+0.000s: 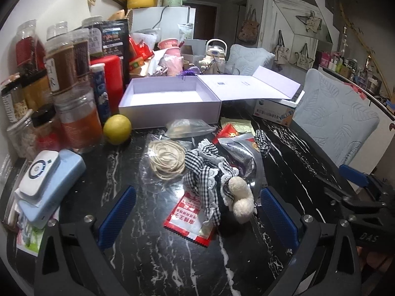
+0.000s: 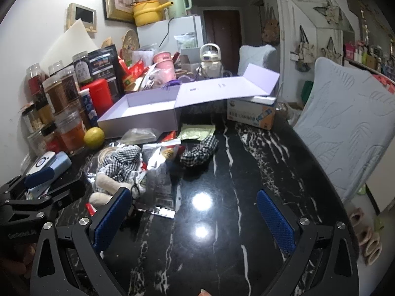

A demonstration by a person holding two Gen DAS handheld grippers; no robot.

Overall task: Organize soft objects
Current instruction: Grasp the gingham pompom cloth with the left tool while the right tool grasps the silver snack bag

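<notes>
1. Lavender cardboard box [image 1: 170,103] stands open at the back of the black marble table [image 1: 153,251], lid folded flat to its side; the visible part of its interior holds nothing.
2. Soft items all lie in front of the box, none inside: a checked hair band with pompoms [image 1: 217,175], a coil of cream elastic cord [image 1: 167,159] beside it, and a second checked scrunchie [image 2: 198,154] further to the side.
3. Left gripper [image 1: 197,217]: jaws wide apart, holding nothing, poised around the hair band.
4. Right gripper [image 2: 195,219]: jaws wide apart, holding nothing, over bare table well in front of the box.
5. Progress: judged as not started; every soft item remains to be moved.
</notes>
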